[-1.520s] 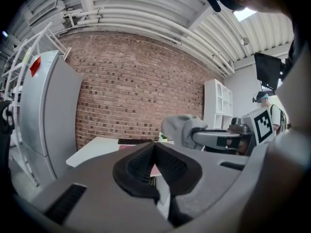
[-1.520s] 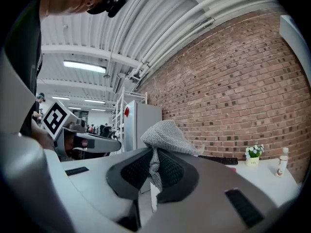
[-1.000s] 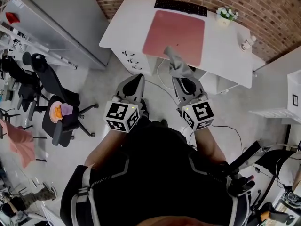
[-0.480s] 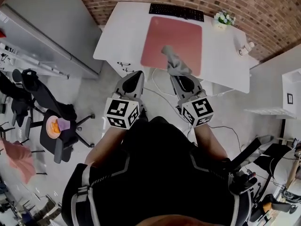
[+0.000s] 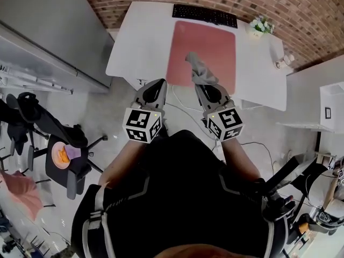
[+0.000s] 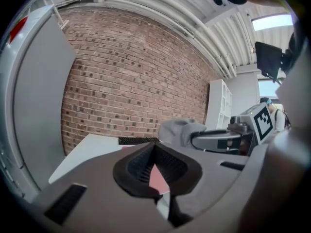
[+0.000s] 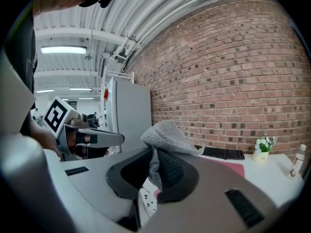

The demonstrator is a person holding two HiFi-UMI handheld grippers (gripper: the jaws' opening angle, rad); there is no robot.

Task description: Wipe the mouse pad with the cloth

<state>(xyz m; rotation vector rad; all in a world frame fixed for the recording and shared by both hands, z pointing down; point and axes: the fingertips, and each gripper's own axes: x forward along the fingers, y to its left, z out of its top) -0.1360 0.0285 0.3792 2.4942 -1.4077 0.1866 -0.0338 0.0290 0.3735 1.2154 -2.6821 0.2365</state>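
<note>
The pink mouse pad (image 5: pixel 203 50) lies on the white desk (image 5: pixel 140 42), in front of a black keyboard (image 5: pixel 204 15). My right gripper (image 5: pixel 207 88) is shut on a grey cloth (image 5: pixel 200 70), which sticks up over the pad's near edge. In the right gripper view the cloth (image 7: pixel 167 136) bunches above the jaws (image 7: pixel 154 163), and the pad (image 7: pixel 232 167) shows beyond. My left gripper (image 5: pixel 155 86) hangs beside it, in front of the desk's near edge, shut and holding nothing. Its own view (image 6: pixel 154 147) shows the cloth (image 6: pixel 179 130) to the right.
A small flower pot (image 5: pixel 260 26) and a bottle (image 5: pixel 282 62) stand at the desk's right side. A grey cabinet (image 5: pixel 48 36) is to the left. An office chair (image 5: pixel 65 156) holding small orange and purple things stands on the floor behind left. Cables hang under the desk.
The desk and both grippers have shifted a little in the head view. The cloth now sits over the pad's near part. The right gripper still grips the cloth.
</note>
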